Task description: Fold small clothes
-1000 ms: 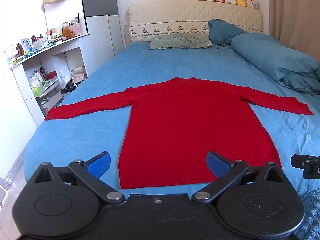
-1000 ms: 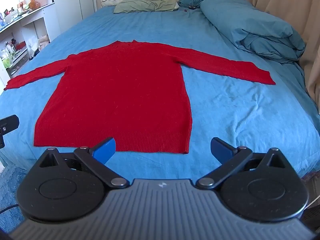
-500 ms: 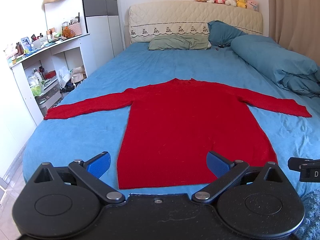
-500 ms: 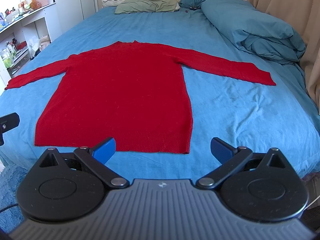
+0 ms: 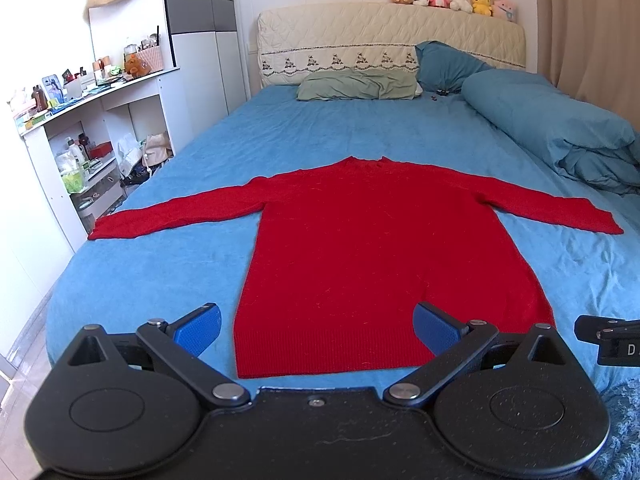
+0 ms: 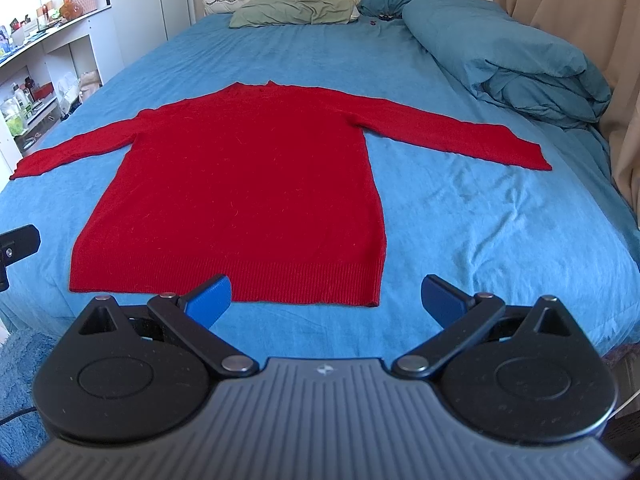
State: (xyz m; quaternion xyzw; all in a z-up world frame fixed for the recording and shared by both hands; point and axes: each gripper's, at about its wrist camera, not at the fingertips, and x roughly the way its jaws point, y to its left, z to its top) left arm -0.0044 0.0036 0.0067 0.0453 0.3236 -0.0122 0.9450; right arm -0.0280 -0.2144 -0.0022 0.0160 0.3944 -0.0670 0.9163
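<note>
A red long-sleeved sweater (image 5: 368, 248) lies flat on the blue bed, both sleeves spread out to the sides and its hem toward me. It also shows in the right wrist view (image 6: 248, 184). My left gripper (image 5: 318, 330) is open and empty, hovering above the hem near its left corner. My right gripper (image 6: 326, 298) is open and empty, hovering above the hem near its right corner. Neither gripper touches the sweater.
The bed (image 5: 160, 272) has a green pillow (image 5: 356, 84) and a rolled blue duvet (image 5: 560, 132) at the far right. White shelves with clutter (image 5: 72, 148) stand along the left. A curtain (image 6: 580, 20) hangs at the right. A blue rug (image 6: 20, 360) lies on the floor.
Both grippers have risen or drawn back slightly, so the sweater sits a little lower in view. Both stay open and the sweater has not moved.
</note>
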